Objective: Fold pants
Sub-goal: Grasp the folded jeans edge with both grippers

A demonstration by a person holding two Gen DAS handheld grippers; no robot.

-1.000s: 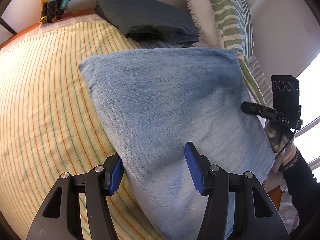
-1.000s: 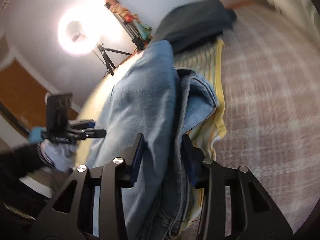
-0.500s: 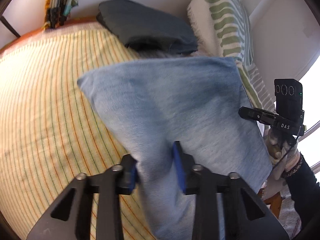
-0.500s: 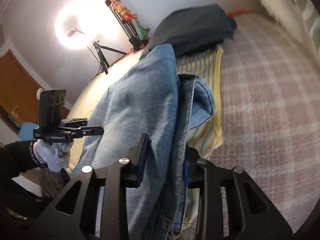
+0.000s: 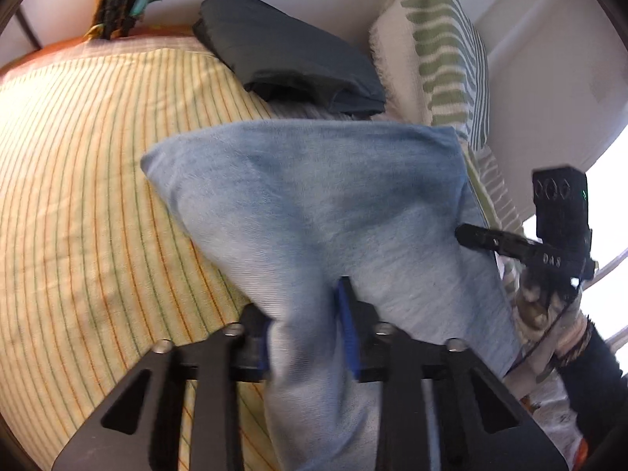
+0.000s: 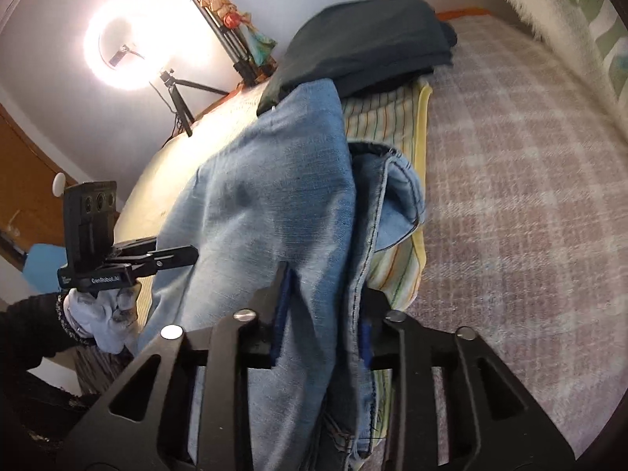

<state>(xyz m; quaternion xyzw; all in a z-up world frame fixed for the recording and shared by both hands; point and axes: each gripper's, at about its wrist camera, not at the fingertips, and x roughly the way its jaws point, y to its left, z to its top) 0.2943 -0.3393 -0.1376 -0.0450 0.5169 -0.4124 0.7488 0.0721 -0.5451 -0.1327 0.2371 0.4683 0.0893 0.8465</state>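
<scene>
Gripping the jeans [image 5: 314, 212]: left gripper [image 5: 304, 333] and right gripper [image 6: 322, 314] jaws, just closing, clamp bunched denim.

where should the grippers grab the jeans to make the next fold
At the near folded edge, from the person's side, one corner each. The jeans lie folded on the striped sheet with thick layered denim nearest. The left gripper and right gripper, jaws just closing, already pinch that edge there.
</scene>
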